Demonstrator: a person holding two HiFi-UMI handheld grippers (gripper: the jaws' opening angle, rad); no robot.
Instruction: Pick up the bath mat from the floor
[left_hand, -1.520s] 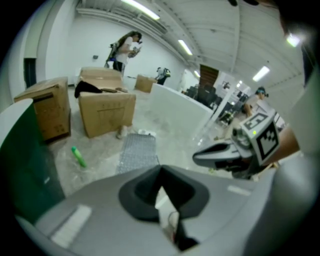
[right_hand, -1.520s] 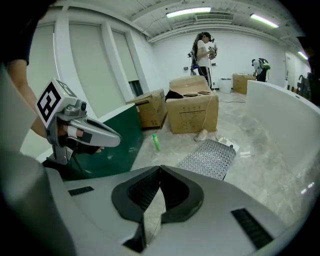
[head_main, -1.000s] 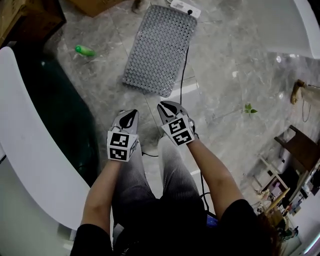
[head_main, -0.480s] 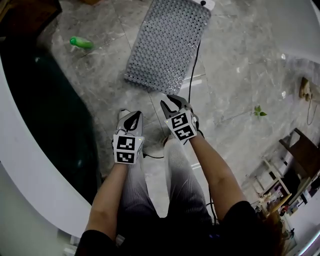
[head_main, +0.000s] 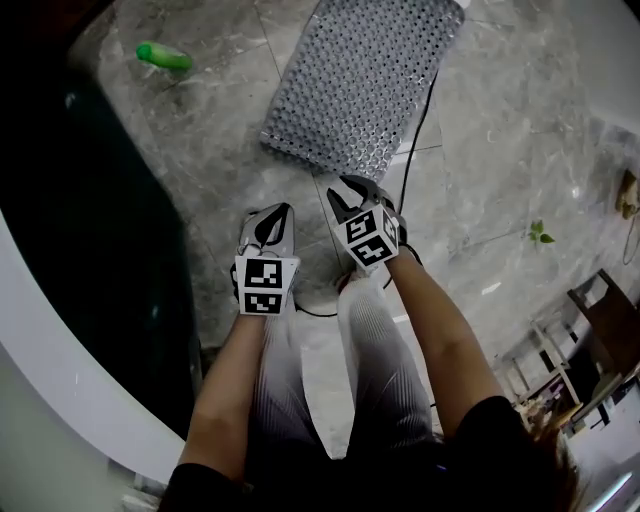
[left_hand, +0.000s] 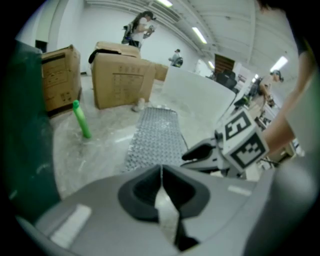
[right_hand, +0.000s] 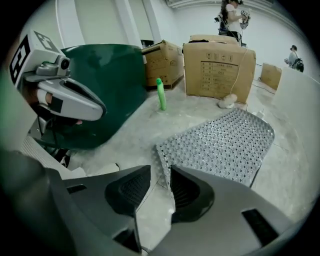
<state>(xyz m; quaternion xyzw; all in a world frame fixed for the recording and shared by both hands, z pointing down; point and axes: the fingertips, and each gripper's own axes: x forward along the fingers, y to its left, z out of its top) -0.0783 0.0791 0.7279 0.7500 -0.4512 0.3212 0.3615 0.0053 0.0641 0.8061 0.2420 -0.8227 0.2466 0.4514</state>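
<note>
Your left claw (left_hand: 161, 169) was closed and empty. Your right claw (right_hand: 160, 172) had just been opening its jaws, with nothing between them. The mat (head_main: 365, 85) lay flat on the floor (head_main: 220, 160), just beyond both claws.

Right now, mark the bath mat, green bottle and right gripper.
bath mat (head_main: 365, 85): head view, middle of its studded surface.
green bottle (head_main: 163, 57): head view, mid-body.
right gripper (right_hand: 160, 169): right gripper view, the empty gap between jaws that have just been opening.
</note>
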